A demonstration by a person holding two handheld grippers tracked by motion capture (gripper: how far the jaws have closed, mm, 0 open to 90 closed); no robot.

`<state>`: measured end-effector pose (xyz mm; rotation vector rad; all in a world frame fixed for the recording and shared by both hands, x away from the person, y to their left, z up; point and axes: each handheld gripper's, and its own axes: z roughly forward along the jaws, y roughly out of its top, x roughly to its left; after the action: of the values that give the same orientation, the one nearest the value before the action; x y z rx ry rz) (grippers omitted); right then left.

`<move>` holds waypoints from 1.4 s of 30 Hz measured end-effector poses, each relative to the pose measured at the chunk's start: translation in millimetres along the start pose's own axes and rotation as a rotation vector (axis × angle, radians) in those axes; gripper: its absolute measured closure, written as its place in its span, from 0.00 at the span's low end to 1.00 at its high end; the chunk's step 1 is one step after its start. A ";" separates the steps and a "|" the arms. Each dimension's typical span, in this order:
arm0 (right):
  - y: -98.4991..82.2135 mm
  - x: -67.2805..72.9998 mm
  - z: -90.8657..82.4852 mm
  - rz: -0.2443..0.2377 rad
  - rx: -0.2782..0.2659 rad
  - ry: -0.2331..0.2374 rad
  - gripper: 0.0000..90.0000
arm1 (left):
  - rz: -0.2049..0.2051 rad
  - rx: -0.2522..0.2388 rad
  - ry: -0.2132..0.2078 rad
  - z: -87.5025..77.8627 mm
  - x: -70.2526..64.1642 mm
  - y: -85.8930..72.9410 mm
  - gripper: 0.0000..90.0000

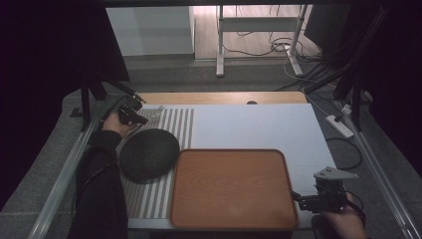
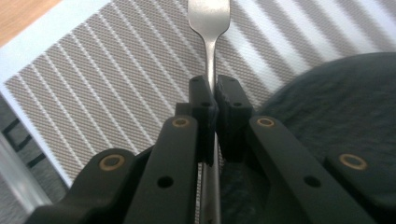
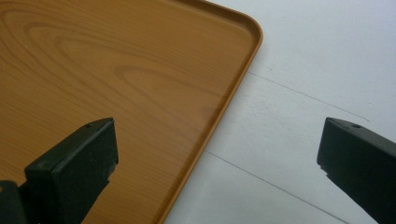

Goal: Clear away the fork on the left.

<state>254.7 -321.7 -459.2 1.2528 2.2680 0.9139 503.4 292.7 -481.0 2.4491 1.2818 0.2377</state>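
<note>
Holding the fork (image 2: 208, 28) by its handle in your clamped left claw (image 2: 214, 100) above the striped placemat (image 2: 93, 84), beside the dark round mat (image 1: 149, 153), you have the pickup done, while placing remains and your right claw (image 3: 217, 154) waits apart at the empty wooden tray (image 1: 231, 186).

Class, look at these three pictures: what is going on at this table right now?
A person works at a table with a gripper in each hand. The left gripper is shut on the handle of a fork, held above a striped placemat beside a dark round plate. The right gripper is open with nothing between its jaws, at the right edge of a bare wooden tray.
</note>
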 end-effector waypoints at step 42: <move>0.0 0.9 -0.6 -0.007 -0.004 -0.001 0.00 | 0.003 -0.020 -0.132 -13.3 -86.6 -47.9 0.95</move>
<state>253.9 -321.2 -458.8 1.2422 2.2673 0.9141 413.4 249.9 -485.9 2.4072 1.2137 0.0879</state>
